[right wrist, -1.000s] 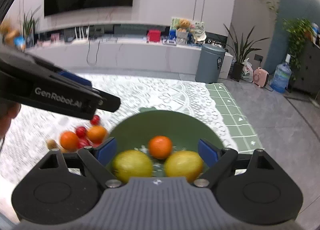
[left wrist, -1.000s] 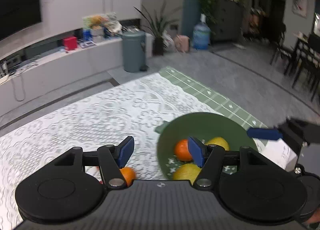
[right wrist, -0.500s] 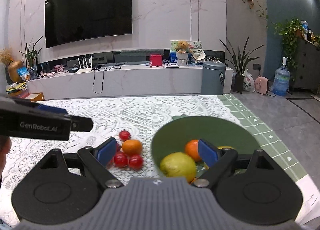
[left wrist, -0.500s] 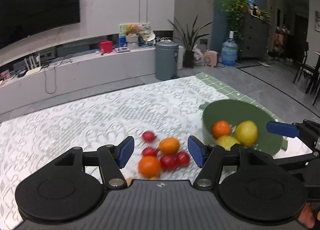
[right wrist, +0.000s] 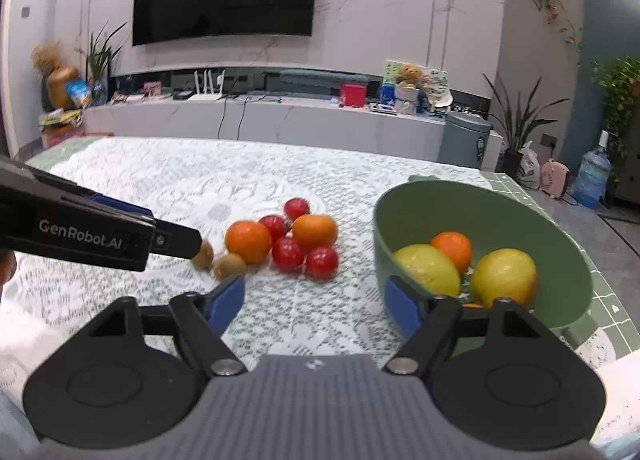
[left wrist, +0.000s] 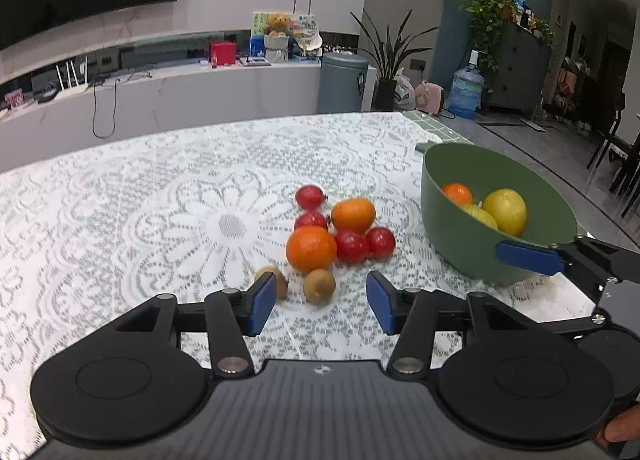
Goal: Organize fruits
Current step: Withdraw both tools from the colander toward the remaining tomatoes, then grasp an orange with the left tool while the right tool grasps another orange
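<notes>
A green bowl (left wrist: 472, 248) (right wrist: 400, 236) on the lace tablecloth holds two yellow lemons (left wrist: 505, 211) (right wrist: 503, 276) and an orange (left wrist: 457, 193) (right wrist: 452, 250). Left of it lies a loose cluster: two oranges (left wrist: 311, 248) (right wrist: 248, 240), several small red fruits (left wrist: 351, 246) (right wrist: 287, 253) and two brown kiwis (left wrist: 318, 285) (right wrist: 229, 266). My left gripper (left wrist: 321, 303) is open and empty, just short of the kiwis. My right gripper (right wrist: 315, 305) is open and empty, between the cluster and the bowl.
The table's right edge with a green checked cloth (right wrist: 612, 296) lies just beyond the bowl. A white paper (left wrist: 560, 296) lies by the bowl. Behind the table stand a long TV counter (right wrist: 280, 119), a grey bin (left wrist: 343, 83) and plants.
Both grippers have swung left and pulled back from over the bowl; the loose fruit cluster now sits in front of them. Both stay open.
</notes>
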{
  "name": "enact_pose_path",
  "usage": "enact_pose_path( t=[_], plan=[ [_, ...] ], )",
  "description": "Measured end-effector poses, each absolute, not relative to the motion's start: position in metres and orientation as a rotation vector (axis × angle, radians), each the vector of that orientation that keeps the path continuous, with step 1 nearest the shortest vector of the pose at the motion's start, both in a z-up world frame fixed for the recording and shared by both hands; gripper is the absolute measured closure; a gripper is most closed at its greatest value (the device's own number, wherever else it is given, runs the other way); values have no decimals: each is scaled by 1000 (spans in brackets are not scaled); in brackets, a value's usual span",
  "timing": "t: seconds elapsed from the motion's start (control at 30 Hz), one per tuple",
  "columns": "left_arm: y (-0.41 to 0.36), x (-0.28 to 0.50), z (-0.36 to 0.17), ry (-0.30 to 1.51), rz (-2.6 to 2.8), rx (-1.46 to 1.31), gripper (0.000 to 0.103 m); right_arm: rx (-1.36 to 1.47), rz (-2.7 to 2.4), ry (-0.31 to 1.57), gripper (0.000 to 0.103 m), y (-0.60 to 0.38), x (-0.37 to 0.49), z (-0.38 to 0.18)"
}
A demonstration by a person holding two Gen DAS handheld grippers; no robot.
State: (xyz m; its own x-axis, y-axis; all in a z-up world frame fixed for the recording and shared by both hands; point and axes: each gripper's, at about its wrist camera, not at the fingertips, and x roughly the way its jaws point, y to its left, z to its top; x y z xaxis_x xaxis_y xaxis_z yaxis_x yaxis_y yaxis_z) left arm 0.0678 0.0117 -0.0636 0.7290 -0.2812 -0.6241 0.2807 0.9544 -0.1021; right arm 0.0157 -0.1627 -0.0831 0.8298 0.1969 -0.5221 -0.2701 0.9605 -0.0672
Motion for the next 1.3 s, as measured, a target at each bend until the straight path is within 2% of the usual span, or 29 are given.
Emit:
enact_pose_path(
  t=[0.23,0.77,1.3],
  plan=[
    [14,76,-77,746,-293,-6,43,-175,287,580,51,-153,27,-95],
    [-4,123,-79,779,-321,50,43,-253,296,584,62,-131,55,-106],
    [-8,162,-95,854,-355,70,44,-288,296,569,62,-129,62,-107]
  ],
)
